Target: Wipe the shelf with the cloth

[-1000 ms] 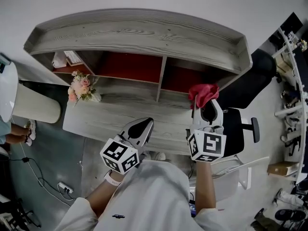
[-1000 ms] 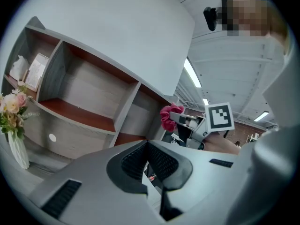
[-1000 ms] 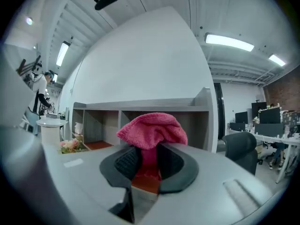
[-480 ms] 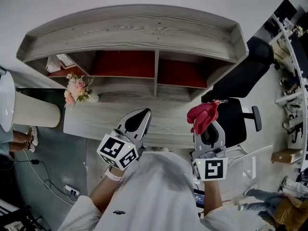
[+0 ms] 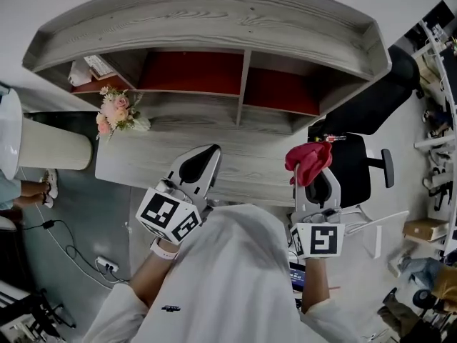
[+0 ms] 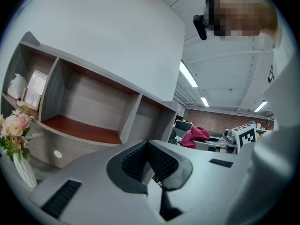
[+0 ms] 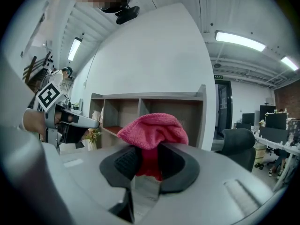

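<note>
Right tongs (image 7: 146, 156): clamped on pink cloth (image 7: 152, 129), lower middle of frame.
Left tongs (image 6: 148, 146): closed, empty.
Shelf (image 5: 214, 27): upper frame, cloth not touching it.

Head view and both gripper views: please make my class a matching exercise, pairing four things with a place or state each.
Things:
1. cloth
2. flowers
3. left gripper
4. office chair

Places or states:
A. jaws together, nothing between them
B. by the left end of the shelf
C. black, to the right of the shelf
D. clamped in the jaws of the right gripper

Pairs: 1-D, 2-B, 3-A, 4-C
</note>
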